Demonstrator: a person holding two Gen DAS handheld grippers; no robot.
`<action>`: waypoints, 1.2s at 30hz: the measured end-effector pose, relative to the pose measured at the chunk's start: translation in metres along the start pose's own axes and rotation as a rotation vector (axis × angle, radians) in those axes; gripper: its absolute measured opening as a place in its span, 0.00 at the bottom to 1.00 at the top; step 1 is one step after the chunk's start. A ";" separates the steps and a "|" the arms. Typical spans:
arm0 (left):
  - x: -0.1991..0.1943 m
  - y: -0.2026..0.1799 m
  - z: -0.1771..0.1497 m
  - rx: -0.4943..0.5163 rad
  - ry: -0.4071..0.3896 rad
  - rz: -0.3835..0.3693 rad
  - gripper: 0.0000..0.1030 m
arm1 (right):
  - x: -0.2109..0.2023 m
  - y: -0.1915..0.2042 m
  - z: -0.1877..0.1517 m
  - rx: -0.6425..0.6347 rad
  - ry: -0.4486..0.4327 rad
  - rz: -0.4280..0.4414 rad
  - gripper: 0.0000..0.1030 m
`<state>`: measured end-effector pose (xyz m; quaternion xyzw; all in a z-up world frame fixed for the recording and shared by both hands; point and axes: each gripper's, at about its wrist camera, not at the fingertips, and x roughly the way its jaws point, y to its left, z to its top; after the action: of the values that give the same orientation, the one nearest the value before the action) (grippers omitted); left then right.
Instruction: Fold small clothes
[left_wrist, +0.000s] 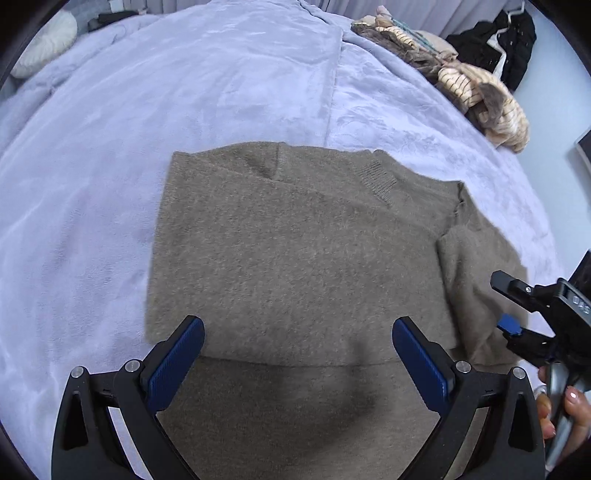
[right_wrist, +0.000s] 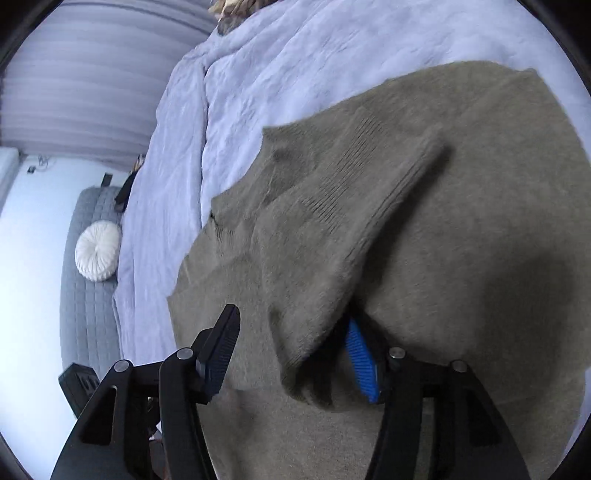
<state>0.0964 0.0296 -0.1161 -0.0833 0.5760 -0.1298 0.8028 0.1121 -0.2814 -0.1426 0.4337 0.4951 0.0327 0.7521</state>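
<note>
— While my left gripper (left_wrist: 298, 354) hangs spread and empty over the brown sweater (left_wrist: 295, 251) on the lilac bedspread (left_wrist: 110, 166), what's yours?
— My right gripper (right_wrist: 291, 354) stands parted, the sleeve (right_wrist: 332, 258) loose between its pads.

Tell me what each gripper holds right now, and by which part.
Nothing is held. The left gripper hovers open over the taupe sweater. The right gripper is open too; the sweater's sleeve drapes between its fingers, and the pads do not press it.
</note>
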 end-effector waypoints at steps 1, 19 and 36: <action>-0.002 0.005 0.000 -0.020 0.004 -0.046 0.99 | -0.004 -0.003 0.005 0.033 -0.034 -0.004 0.58; 0.030 0.046 0.018 -0.332 0.085 -0.566 0.99 | 0.082 0.107 -0.081 -0.531 0.308 -0.065 0.41; 0.029 0.013 0.028 -0.105 0.108 -0.296 0.64 | -0.066 -0.098 -0.079 0.281 -0.068 0.024 0.52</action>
<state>0.1327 0.0328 -0.1368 -0.2018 0.6058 -0.2206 0.7373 -0.0192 -0.3251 -0.1733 0.5415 0.4638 -0.0428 0.6999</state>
